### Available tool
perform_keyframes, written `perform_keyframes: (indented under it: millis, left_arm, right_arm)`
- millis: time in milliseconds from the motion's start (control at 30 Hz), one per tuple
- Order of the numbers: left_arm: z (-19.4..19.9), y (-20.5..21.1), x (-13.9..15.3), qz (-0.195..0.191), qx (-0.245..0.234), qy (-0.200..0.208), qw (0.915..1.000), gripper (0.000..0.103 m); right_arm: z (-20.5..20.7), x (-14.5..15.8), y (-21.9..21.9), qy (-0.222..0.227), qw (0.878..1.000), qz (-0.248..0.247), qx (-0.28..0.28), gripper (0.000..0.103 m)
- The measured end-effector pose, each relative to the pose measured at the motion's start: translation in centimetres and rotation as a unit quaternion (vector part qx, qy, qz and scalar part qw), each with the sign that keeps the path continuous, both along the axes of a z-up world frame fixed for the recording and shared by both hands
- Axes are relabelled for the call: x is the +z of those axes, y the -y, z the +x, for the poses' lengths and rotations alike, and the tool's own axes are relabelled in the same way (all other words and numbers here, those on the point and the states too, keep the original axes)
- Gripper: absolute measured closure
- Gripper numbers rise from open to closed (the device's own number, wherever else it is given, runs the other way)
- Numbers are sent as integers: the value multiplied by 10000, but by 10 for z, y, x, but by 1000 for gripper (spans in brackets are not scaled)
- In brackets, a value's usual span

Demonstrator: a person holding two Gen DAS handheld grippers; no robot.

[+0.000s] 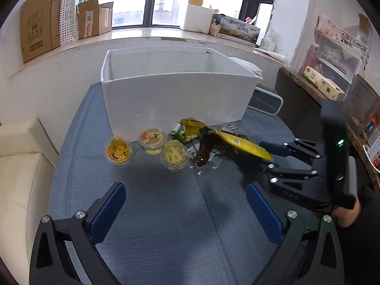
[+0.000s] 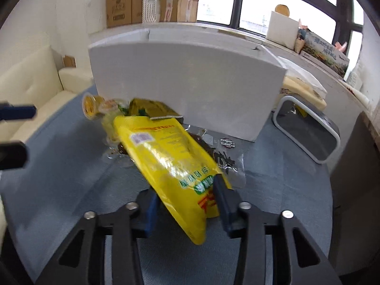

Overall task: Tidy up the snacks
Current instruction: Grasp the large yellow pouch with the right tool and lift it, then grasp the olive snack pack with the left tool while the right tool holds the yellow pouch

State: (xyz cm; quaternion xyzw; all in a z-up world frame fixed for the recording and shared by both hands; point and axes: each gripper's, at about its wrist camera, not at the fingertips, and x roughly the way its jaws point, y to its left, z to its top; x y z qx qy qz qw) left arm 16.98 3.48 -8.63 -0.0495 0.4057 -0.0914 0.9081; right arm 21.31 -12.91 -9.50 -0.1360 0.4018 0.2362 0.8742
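Near the white box (image 1: 175,95), right tool (image 2: 187,197) is clamping a yellow snack pouch (image 2: 166,156), tilted over the blue-covered desk (image 1: 166,213). Left tool (image 1: 185,204) is hanging spread apart, nothing held. Three jelly cups (image 1: 118,152) are sitting just left.

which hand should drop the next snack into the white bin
Right. Its tongs are already shut on the yellow snack bag, lifted just in front of the white bin. The left tongs are open, holding nothing.
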Motion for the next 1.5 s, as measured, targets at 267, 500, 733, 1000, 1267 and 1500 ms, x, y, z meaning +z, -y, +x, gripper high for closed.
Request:
perform_keyframes:
  millis: [267, 500, 733, 1000, 1267, 1500]
  left_arm:
    - [3, 16, -4, 98, -163, -27, 9998, 0]
    - [5, 26, -8, 128, -281, -80, 9995, 0]
    - [18, 43, -14, 263, -487, -131, 9984, 0]
    - [56, 77, -35, 573, -848, -324, 9942, 0]
    - [80, 49, -33, 396, -386, -266, 9981, 0]
    - [114, 49, -38, 382, -94, -233, 9990, 9]
  right_arm:
    - [-19, 25, 21, -124, 9979, 639, -20, 76]
    - [-34, 38, 31, -107, 9945, 1043, 3, 78]
    - [-44, 49, 57, -52, 9915, 1272, -263, 78]
    - [-60, 59, 101, 3, 9855, 1545, -709, 78]
    - [-65, 48, 116, -139, 9826, 1652, -835, 78]
    - [-65, 40, 109, -234, 9821, 1693, -793, 79]
